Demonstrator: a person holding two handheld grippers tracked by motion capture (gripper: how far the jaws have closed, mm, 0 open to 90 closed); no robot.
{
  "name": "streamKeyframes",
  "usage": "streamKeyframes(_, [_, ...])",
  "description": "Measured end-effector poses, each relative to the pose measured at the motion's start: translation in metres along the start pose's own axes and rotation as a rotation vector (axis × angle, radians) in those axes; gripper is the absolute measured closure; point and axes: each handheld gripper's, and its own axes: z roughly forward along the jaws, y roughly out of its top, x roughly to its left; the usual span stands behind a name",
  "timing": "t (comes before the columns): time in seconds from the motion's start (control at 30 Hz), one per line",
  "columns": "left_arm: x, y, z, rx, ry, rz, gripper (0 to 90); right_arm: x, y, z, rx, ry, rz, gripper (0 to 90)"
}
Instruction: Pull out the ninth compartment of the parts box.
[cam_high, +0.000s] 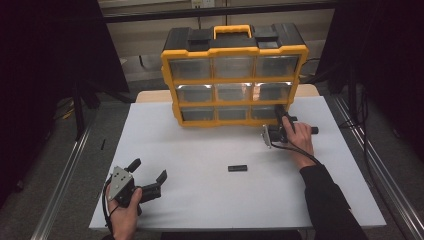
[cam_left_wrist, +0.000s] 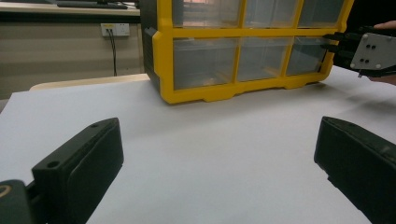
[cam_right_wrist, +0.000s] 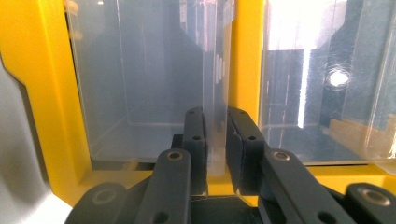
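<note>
Organizer: one yellow drawer cabinet (cam_high: 233, 75) at the table's (cam_high: 200, 200) far edge, nine clear drawers.
Right gripper (cam_right_wrist: 215, 135): jaws clamped on the bottom-right drawer's handle (cam_right_wrist: 215, 70).
Left gripper (cam_high: 148, 178): jaws wide apart, empty, above the table's near-left part.
Loose item: one small black part (cam_high: 237, 168) mid-table.

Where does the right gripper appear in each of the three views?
High view: right gripper right of centre, at the bottom-right drawer.
Left gripper view: top right.
Right gripper view: bottom centre, shut on the drawer handle.
Shared landmark: yellow cabinet.
</note>
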Motion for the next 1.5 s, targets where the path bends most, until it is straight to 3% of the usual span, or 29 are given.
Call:
streamKeyframes(0.5, [-0.001,0.000,0.000,-0.003,0.006,0.008,1.5,-0.003,0.000,-0.002,0.008,0.024,0.010,80.2])
streamKeyframes(0.97, [0.002,0.000,-0.001,-0.002,0.011,0.004,1.5,-0.006,-0.001,-0.005,-0.015,0.010,0.006,80.0])
streamKeyframes(1.13, [0.002,0.001,-0.001,-0.017,0.005,-0.004,1.5,-0.007,-0.001,-0.008,-0.018,0.020,0.040,79.5])
streamKeyframes(1.5, [0.002,0.001,0.000,-0.019,0.008,-0.011,1.5,-0.006,-0.004,-0.014,-0.040,0.008,0.023,79.7])
